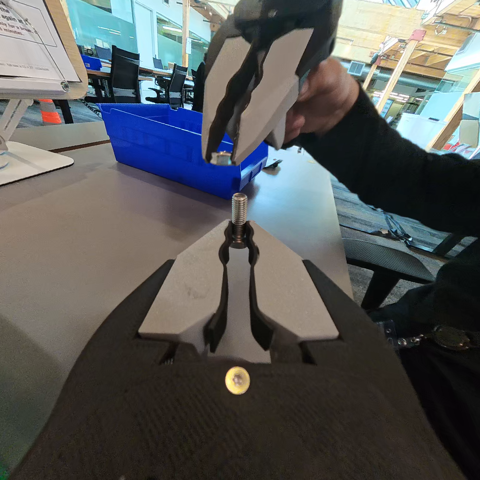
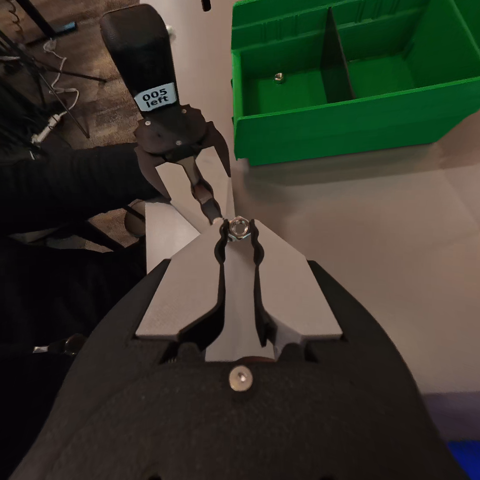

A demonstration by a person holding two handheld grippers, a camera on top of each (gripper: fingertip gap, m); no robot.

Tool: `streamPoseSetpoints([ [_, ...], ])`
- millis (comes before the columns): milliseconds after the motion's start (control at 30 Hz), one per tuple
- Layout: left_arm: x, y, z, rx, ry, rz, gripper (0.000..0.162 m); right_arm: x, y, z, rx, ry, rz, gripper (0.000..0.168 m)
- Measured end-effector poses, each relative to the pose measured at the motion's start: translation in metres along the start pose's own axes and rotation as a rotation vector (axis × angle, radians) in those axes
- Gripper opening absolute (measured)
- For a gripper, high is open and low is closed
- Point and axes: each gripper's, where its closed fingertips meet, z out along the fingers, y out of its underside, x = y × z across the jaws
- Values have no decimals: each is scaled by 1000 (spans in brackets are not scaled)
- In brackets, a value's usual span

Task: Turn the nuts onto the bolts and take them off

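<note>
The left gripper is closed on a bolt, gripped low on its shank near the head, with the threaded end projecting upright past the fingertips. The right gripper is closed on a hex nut, pinched between the fingertips with its bore turned toward the camera. In the left wrist view, the nut is seen held above the bolt, clear of the threaded end and not yet on it. A grey table lies beneath both tools. A blue bin stands behind the bolt. A green divided bin is seen farther off, with a second nut lying in its left compartment.
</note>
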Motion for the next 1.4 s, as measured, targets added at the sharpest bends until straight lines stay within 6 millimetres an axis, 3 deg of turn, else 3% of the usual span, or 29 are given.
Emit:
streamPoseSetpoints([
  [333,3,0,0,3,4,16,6,-23,0,18,-136,12,-84,14],
  [1400,5,1,2,-6,-2,46,6,-23,13,24,-140,-12,-55,14],
])
